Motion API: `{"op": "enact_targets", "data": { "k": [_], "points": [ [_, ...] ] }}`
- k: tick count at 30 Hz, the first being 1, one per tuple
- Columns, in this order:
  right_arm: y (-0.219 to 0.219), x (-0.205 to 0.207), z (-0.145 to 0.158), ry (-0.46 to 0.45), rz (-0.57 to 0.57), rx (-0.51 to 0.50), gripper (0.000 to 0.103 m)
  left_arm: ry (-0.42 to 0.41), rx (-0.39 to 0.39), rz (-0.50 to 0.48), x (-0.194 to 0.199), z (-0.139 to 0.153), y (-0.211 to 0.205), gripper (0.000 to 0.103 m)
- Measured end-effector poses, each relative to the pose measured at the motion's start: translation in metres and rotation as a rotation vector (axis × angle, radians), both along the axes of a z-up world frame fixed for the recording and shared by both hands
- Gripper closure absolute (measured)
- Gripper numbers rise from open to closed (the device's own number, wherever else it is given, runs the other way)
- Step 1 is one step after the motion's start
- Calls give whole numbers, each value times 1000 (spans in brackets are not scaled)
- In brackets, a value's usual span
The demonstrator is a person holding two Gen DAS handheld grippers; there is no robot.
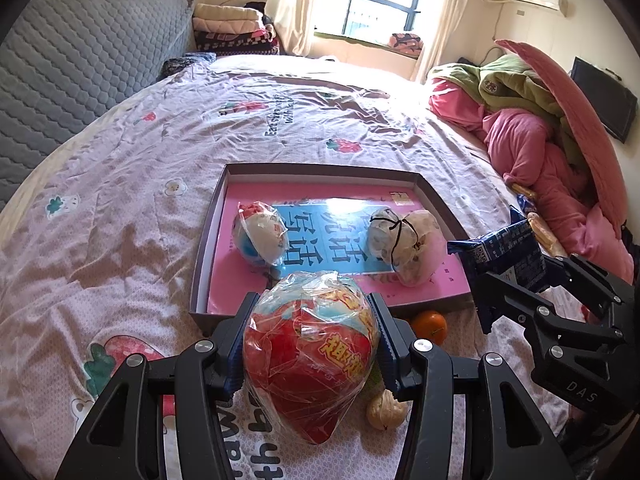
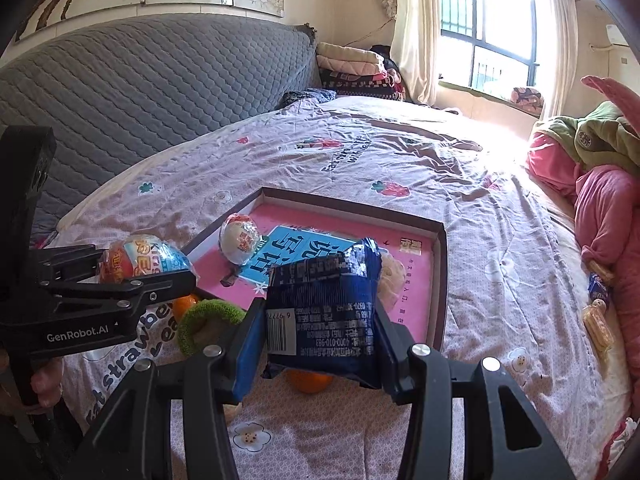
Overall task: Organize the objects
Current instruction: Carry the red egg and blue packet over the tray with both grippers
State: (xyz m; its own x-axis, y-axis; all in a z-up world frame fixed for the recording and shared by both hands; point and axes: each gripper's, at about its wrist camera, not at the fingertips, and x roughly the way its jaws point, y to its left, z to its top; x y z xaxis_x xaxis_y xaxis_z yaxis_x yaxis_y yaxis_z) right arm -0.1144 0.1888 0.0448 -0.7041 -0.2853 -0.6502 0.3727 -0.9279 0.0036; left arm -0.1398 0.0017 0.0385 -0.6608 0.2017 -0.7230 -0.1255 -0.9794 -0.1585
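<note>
My left gripper [image 1: 312, 340] is shut on a red and blue egg-shaped toy wrapped in clear plastic [image 1: 312, 356], held over the bedsheet just short of the near rim of a shallow box [image 1: 200, 264] with a pink and blue card inside. A white egg toy [image 1: 262, 236] and a beige tied bundle [image 1: 408, 244] lie in the box. My right gripper [image 2: 320, 332] is shut on a dark blue snack packet [image 2: 324, 312], held above the box's near edge. In the right wrist view the left gripper [image 2: 132, 272] with its egg toy [image 2: 140, 258] shows at the left.
A tangerine [image 1: 430, 326] and a walnut [image 1: 386, 410] lie on the sheet before the box. A green ring [image 2: 204, 316] and an orange fruit [image 2: 310, 382] sit by the box's near corner. Pink and green bedding [image 1: 532, 132] is piled at right, with wrapped snacks [image 2: 598, 320] beside it.
</note>
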Motion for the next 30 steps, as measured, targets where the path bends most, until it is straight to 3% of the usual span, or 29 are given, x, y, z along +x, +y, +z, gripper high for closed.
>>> {"op": "enact_targets", "data": {
  "k": [12, 18, 30],
  "points": [
    [13, -31, 12, 24, -56, 15, 54, 31, -33, 28, -37, 16, -20, 49],
    [19, -45, 15, 36, -87, 6, 53, 15, -41, 43, -55, 9, -27, 49],
    [27, -56, -15, -39, -116, -12, 53, -33, -59, -38, -76, -24, 19, 49]
  ]
}}
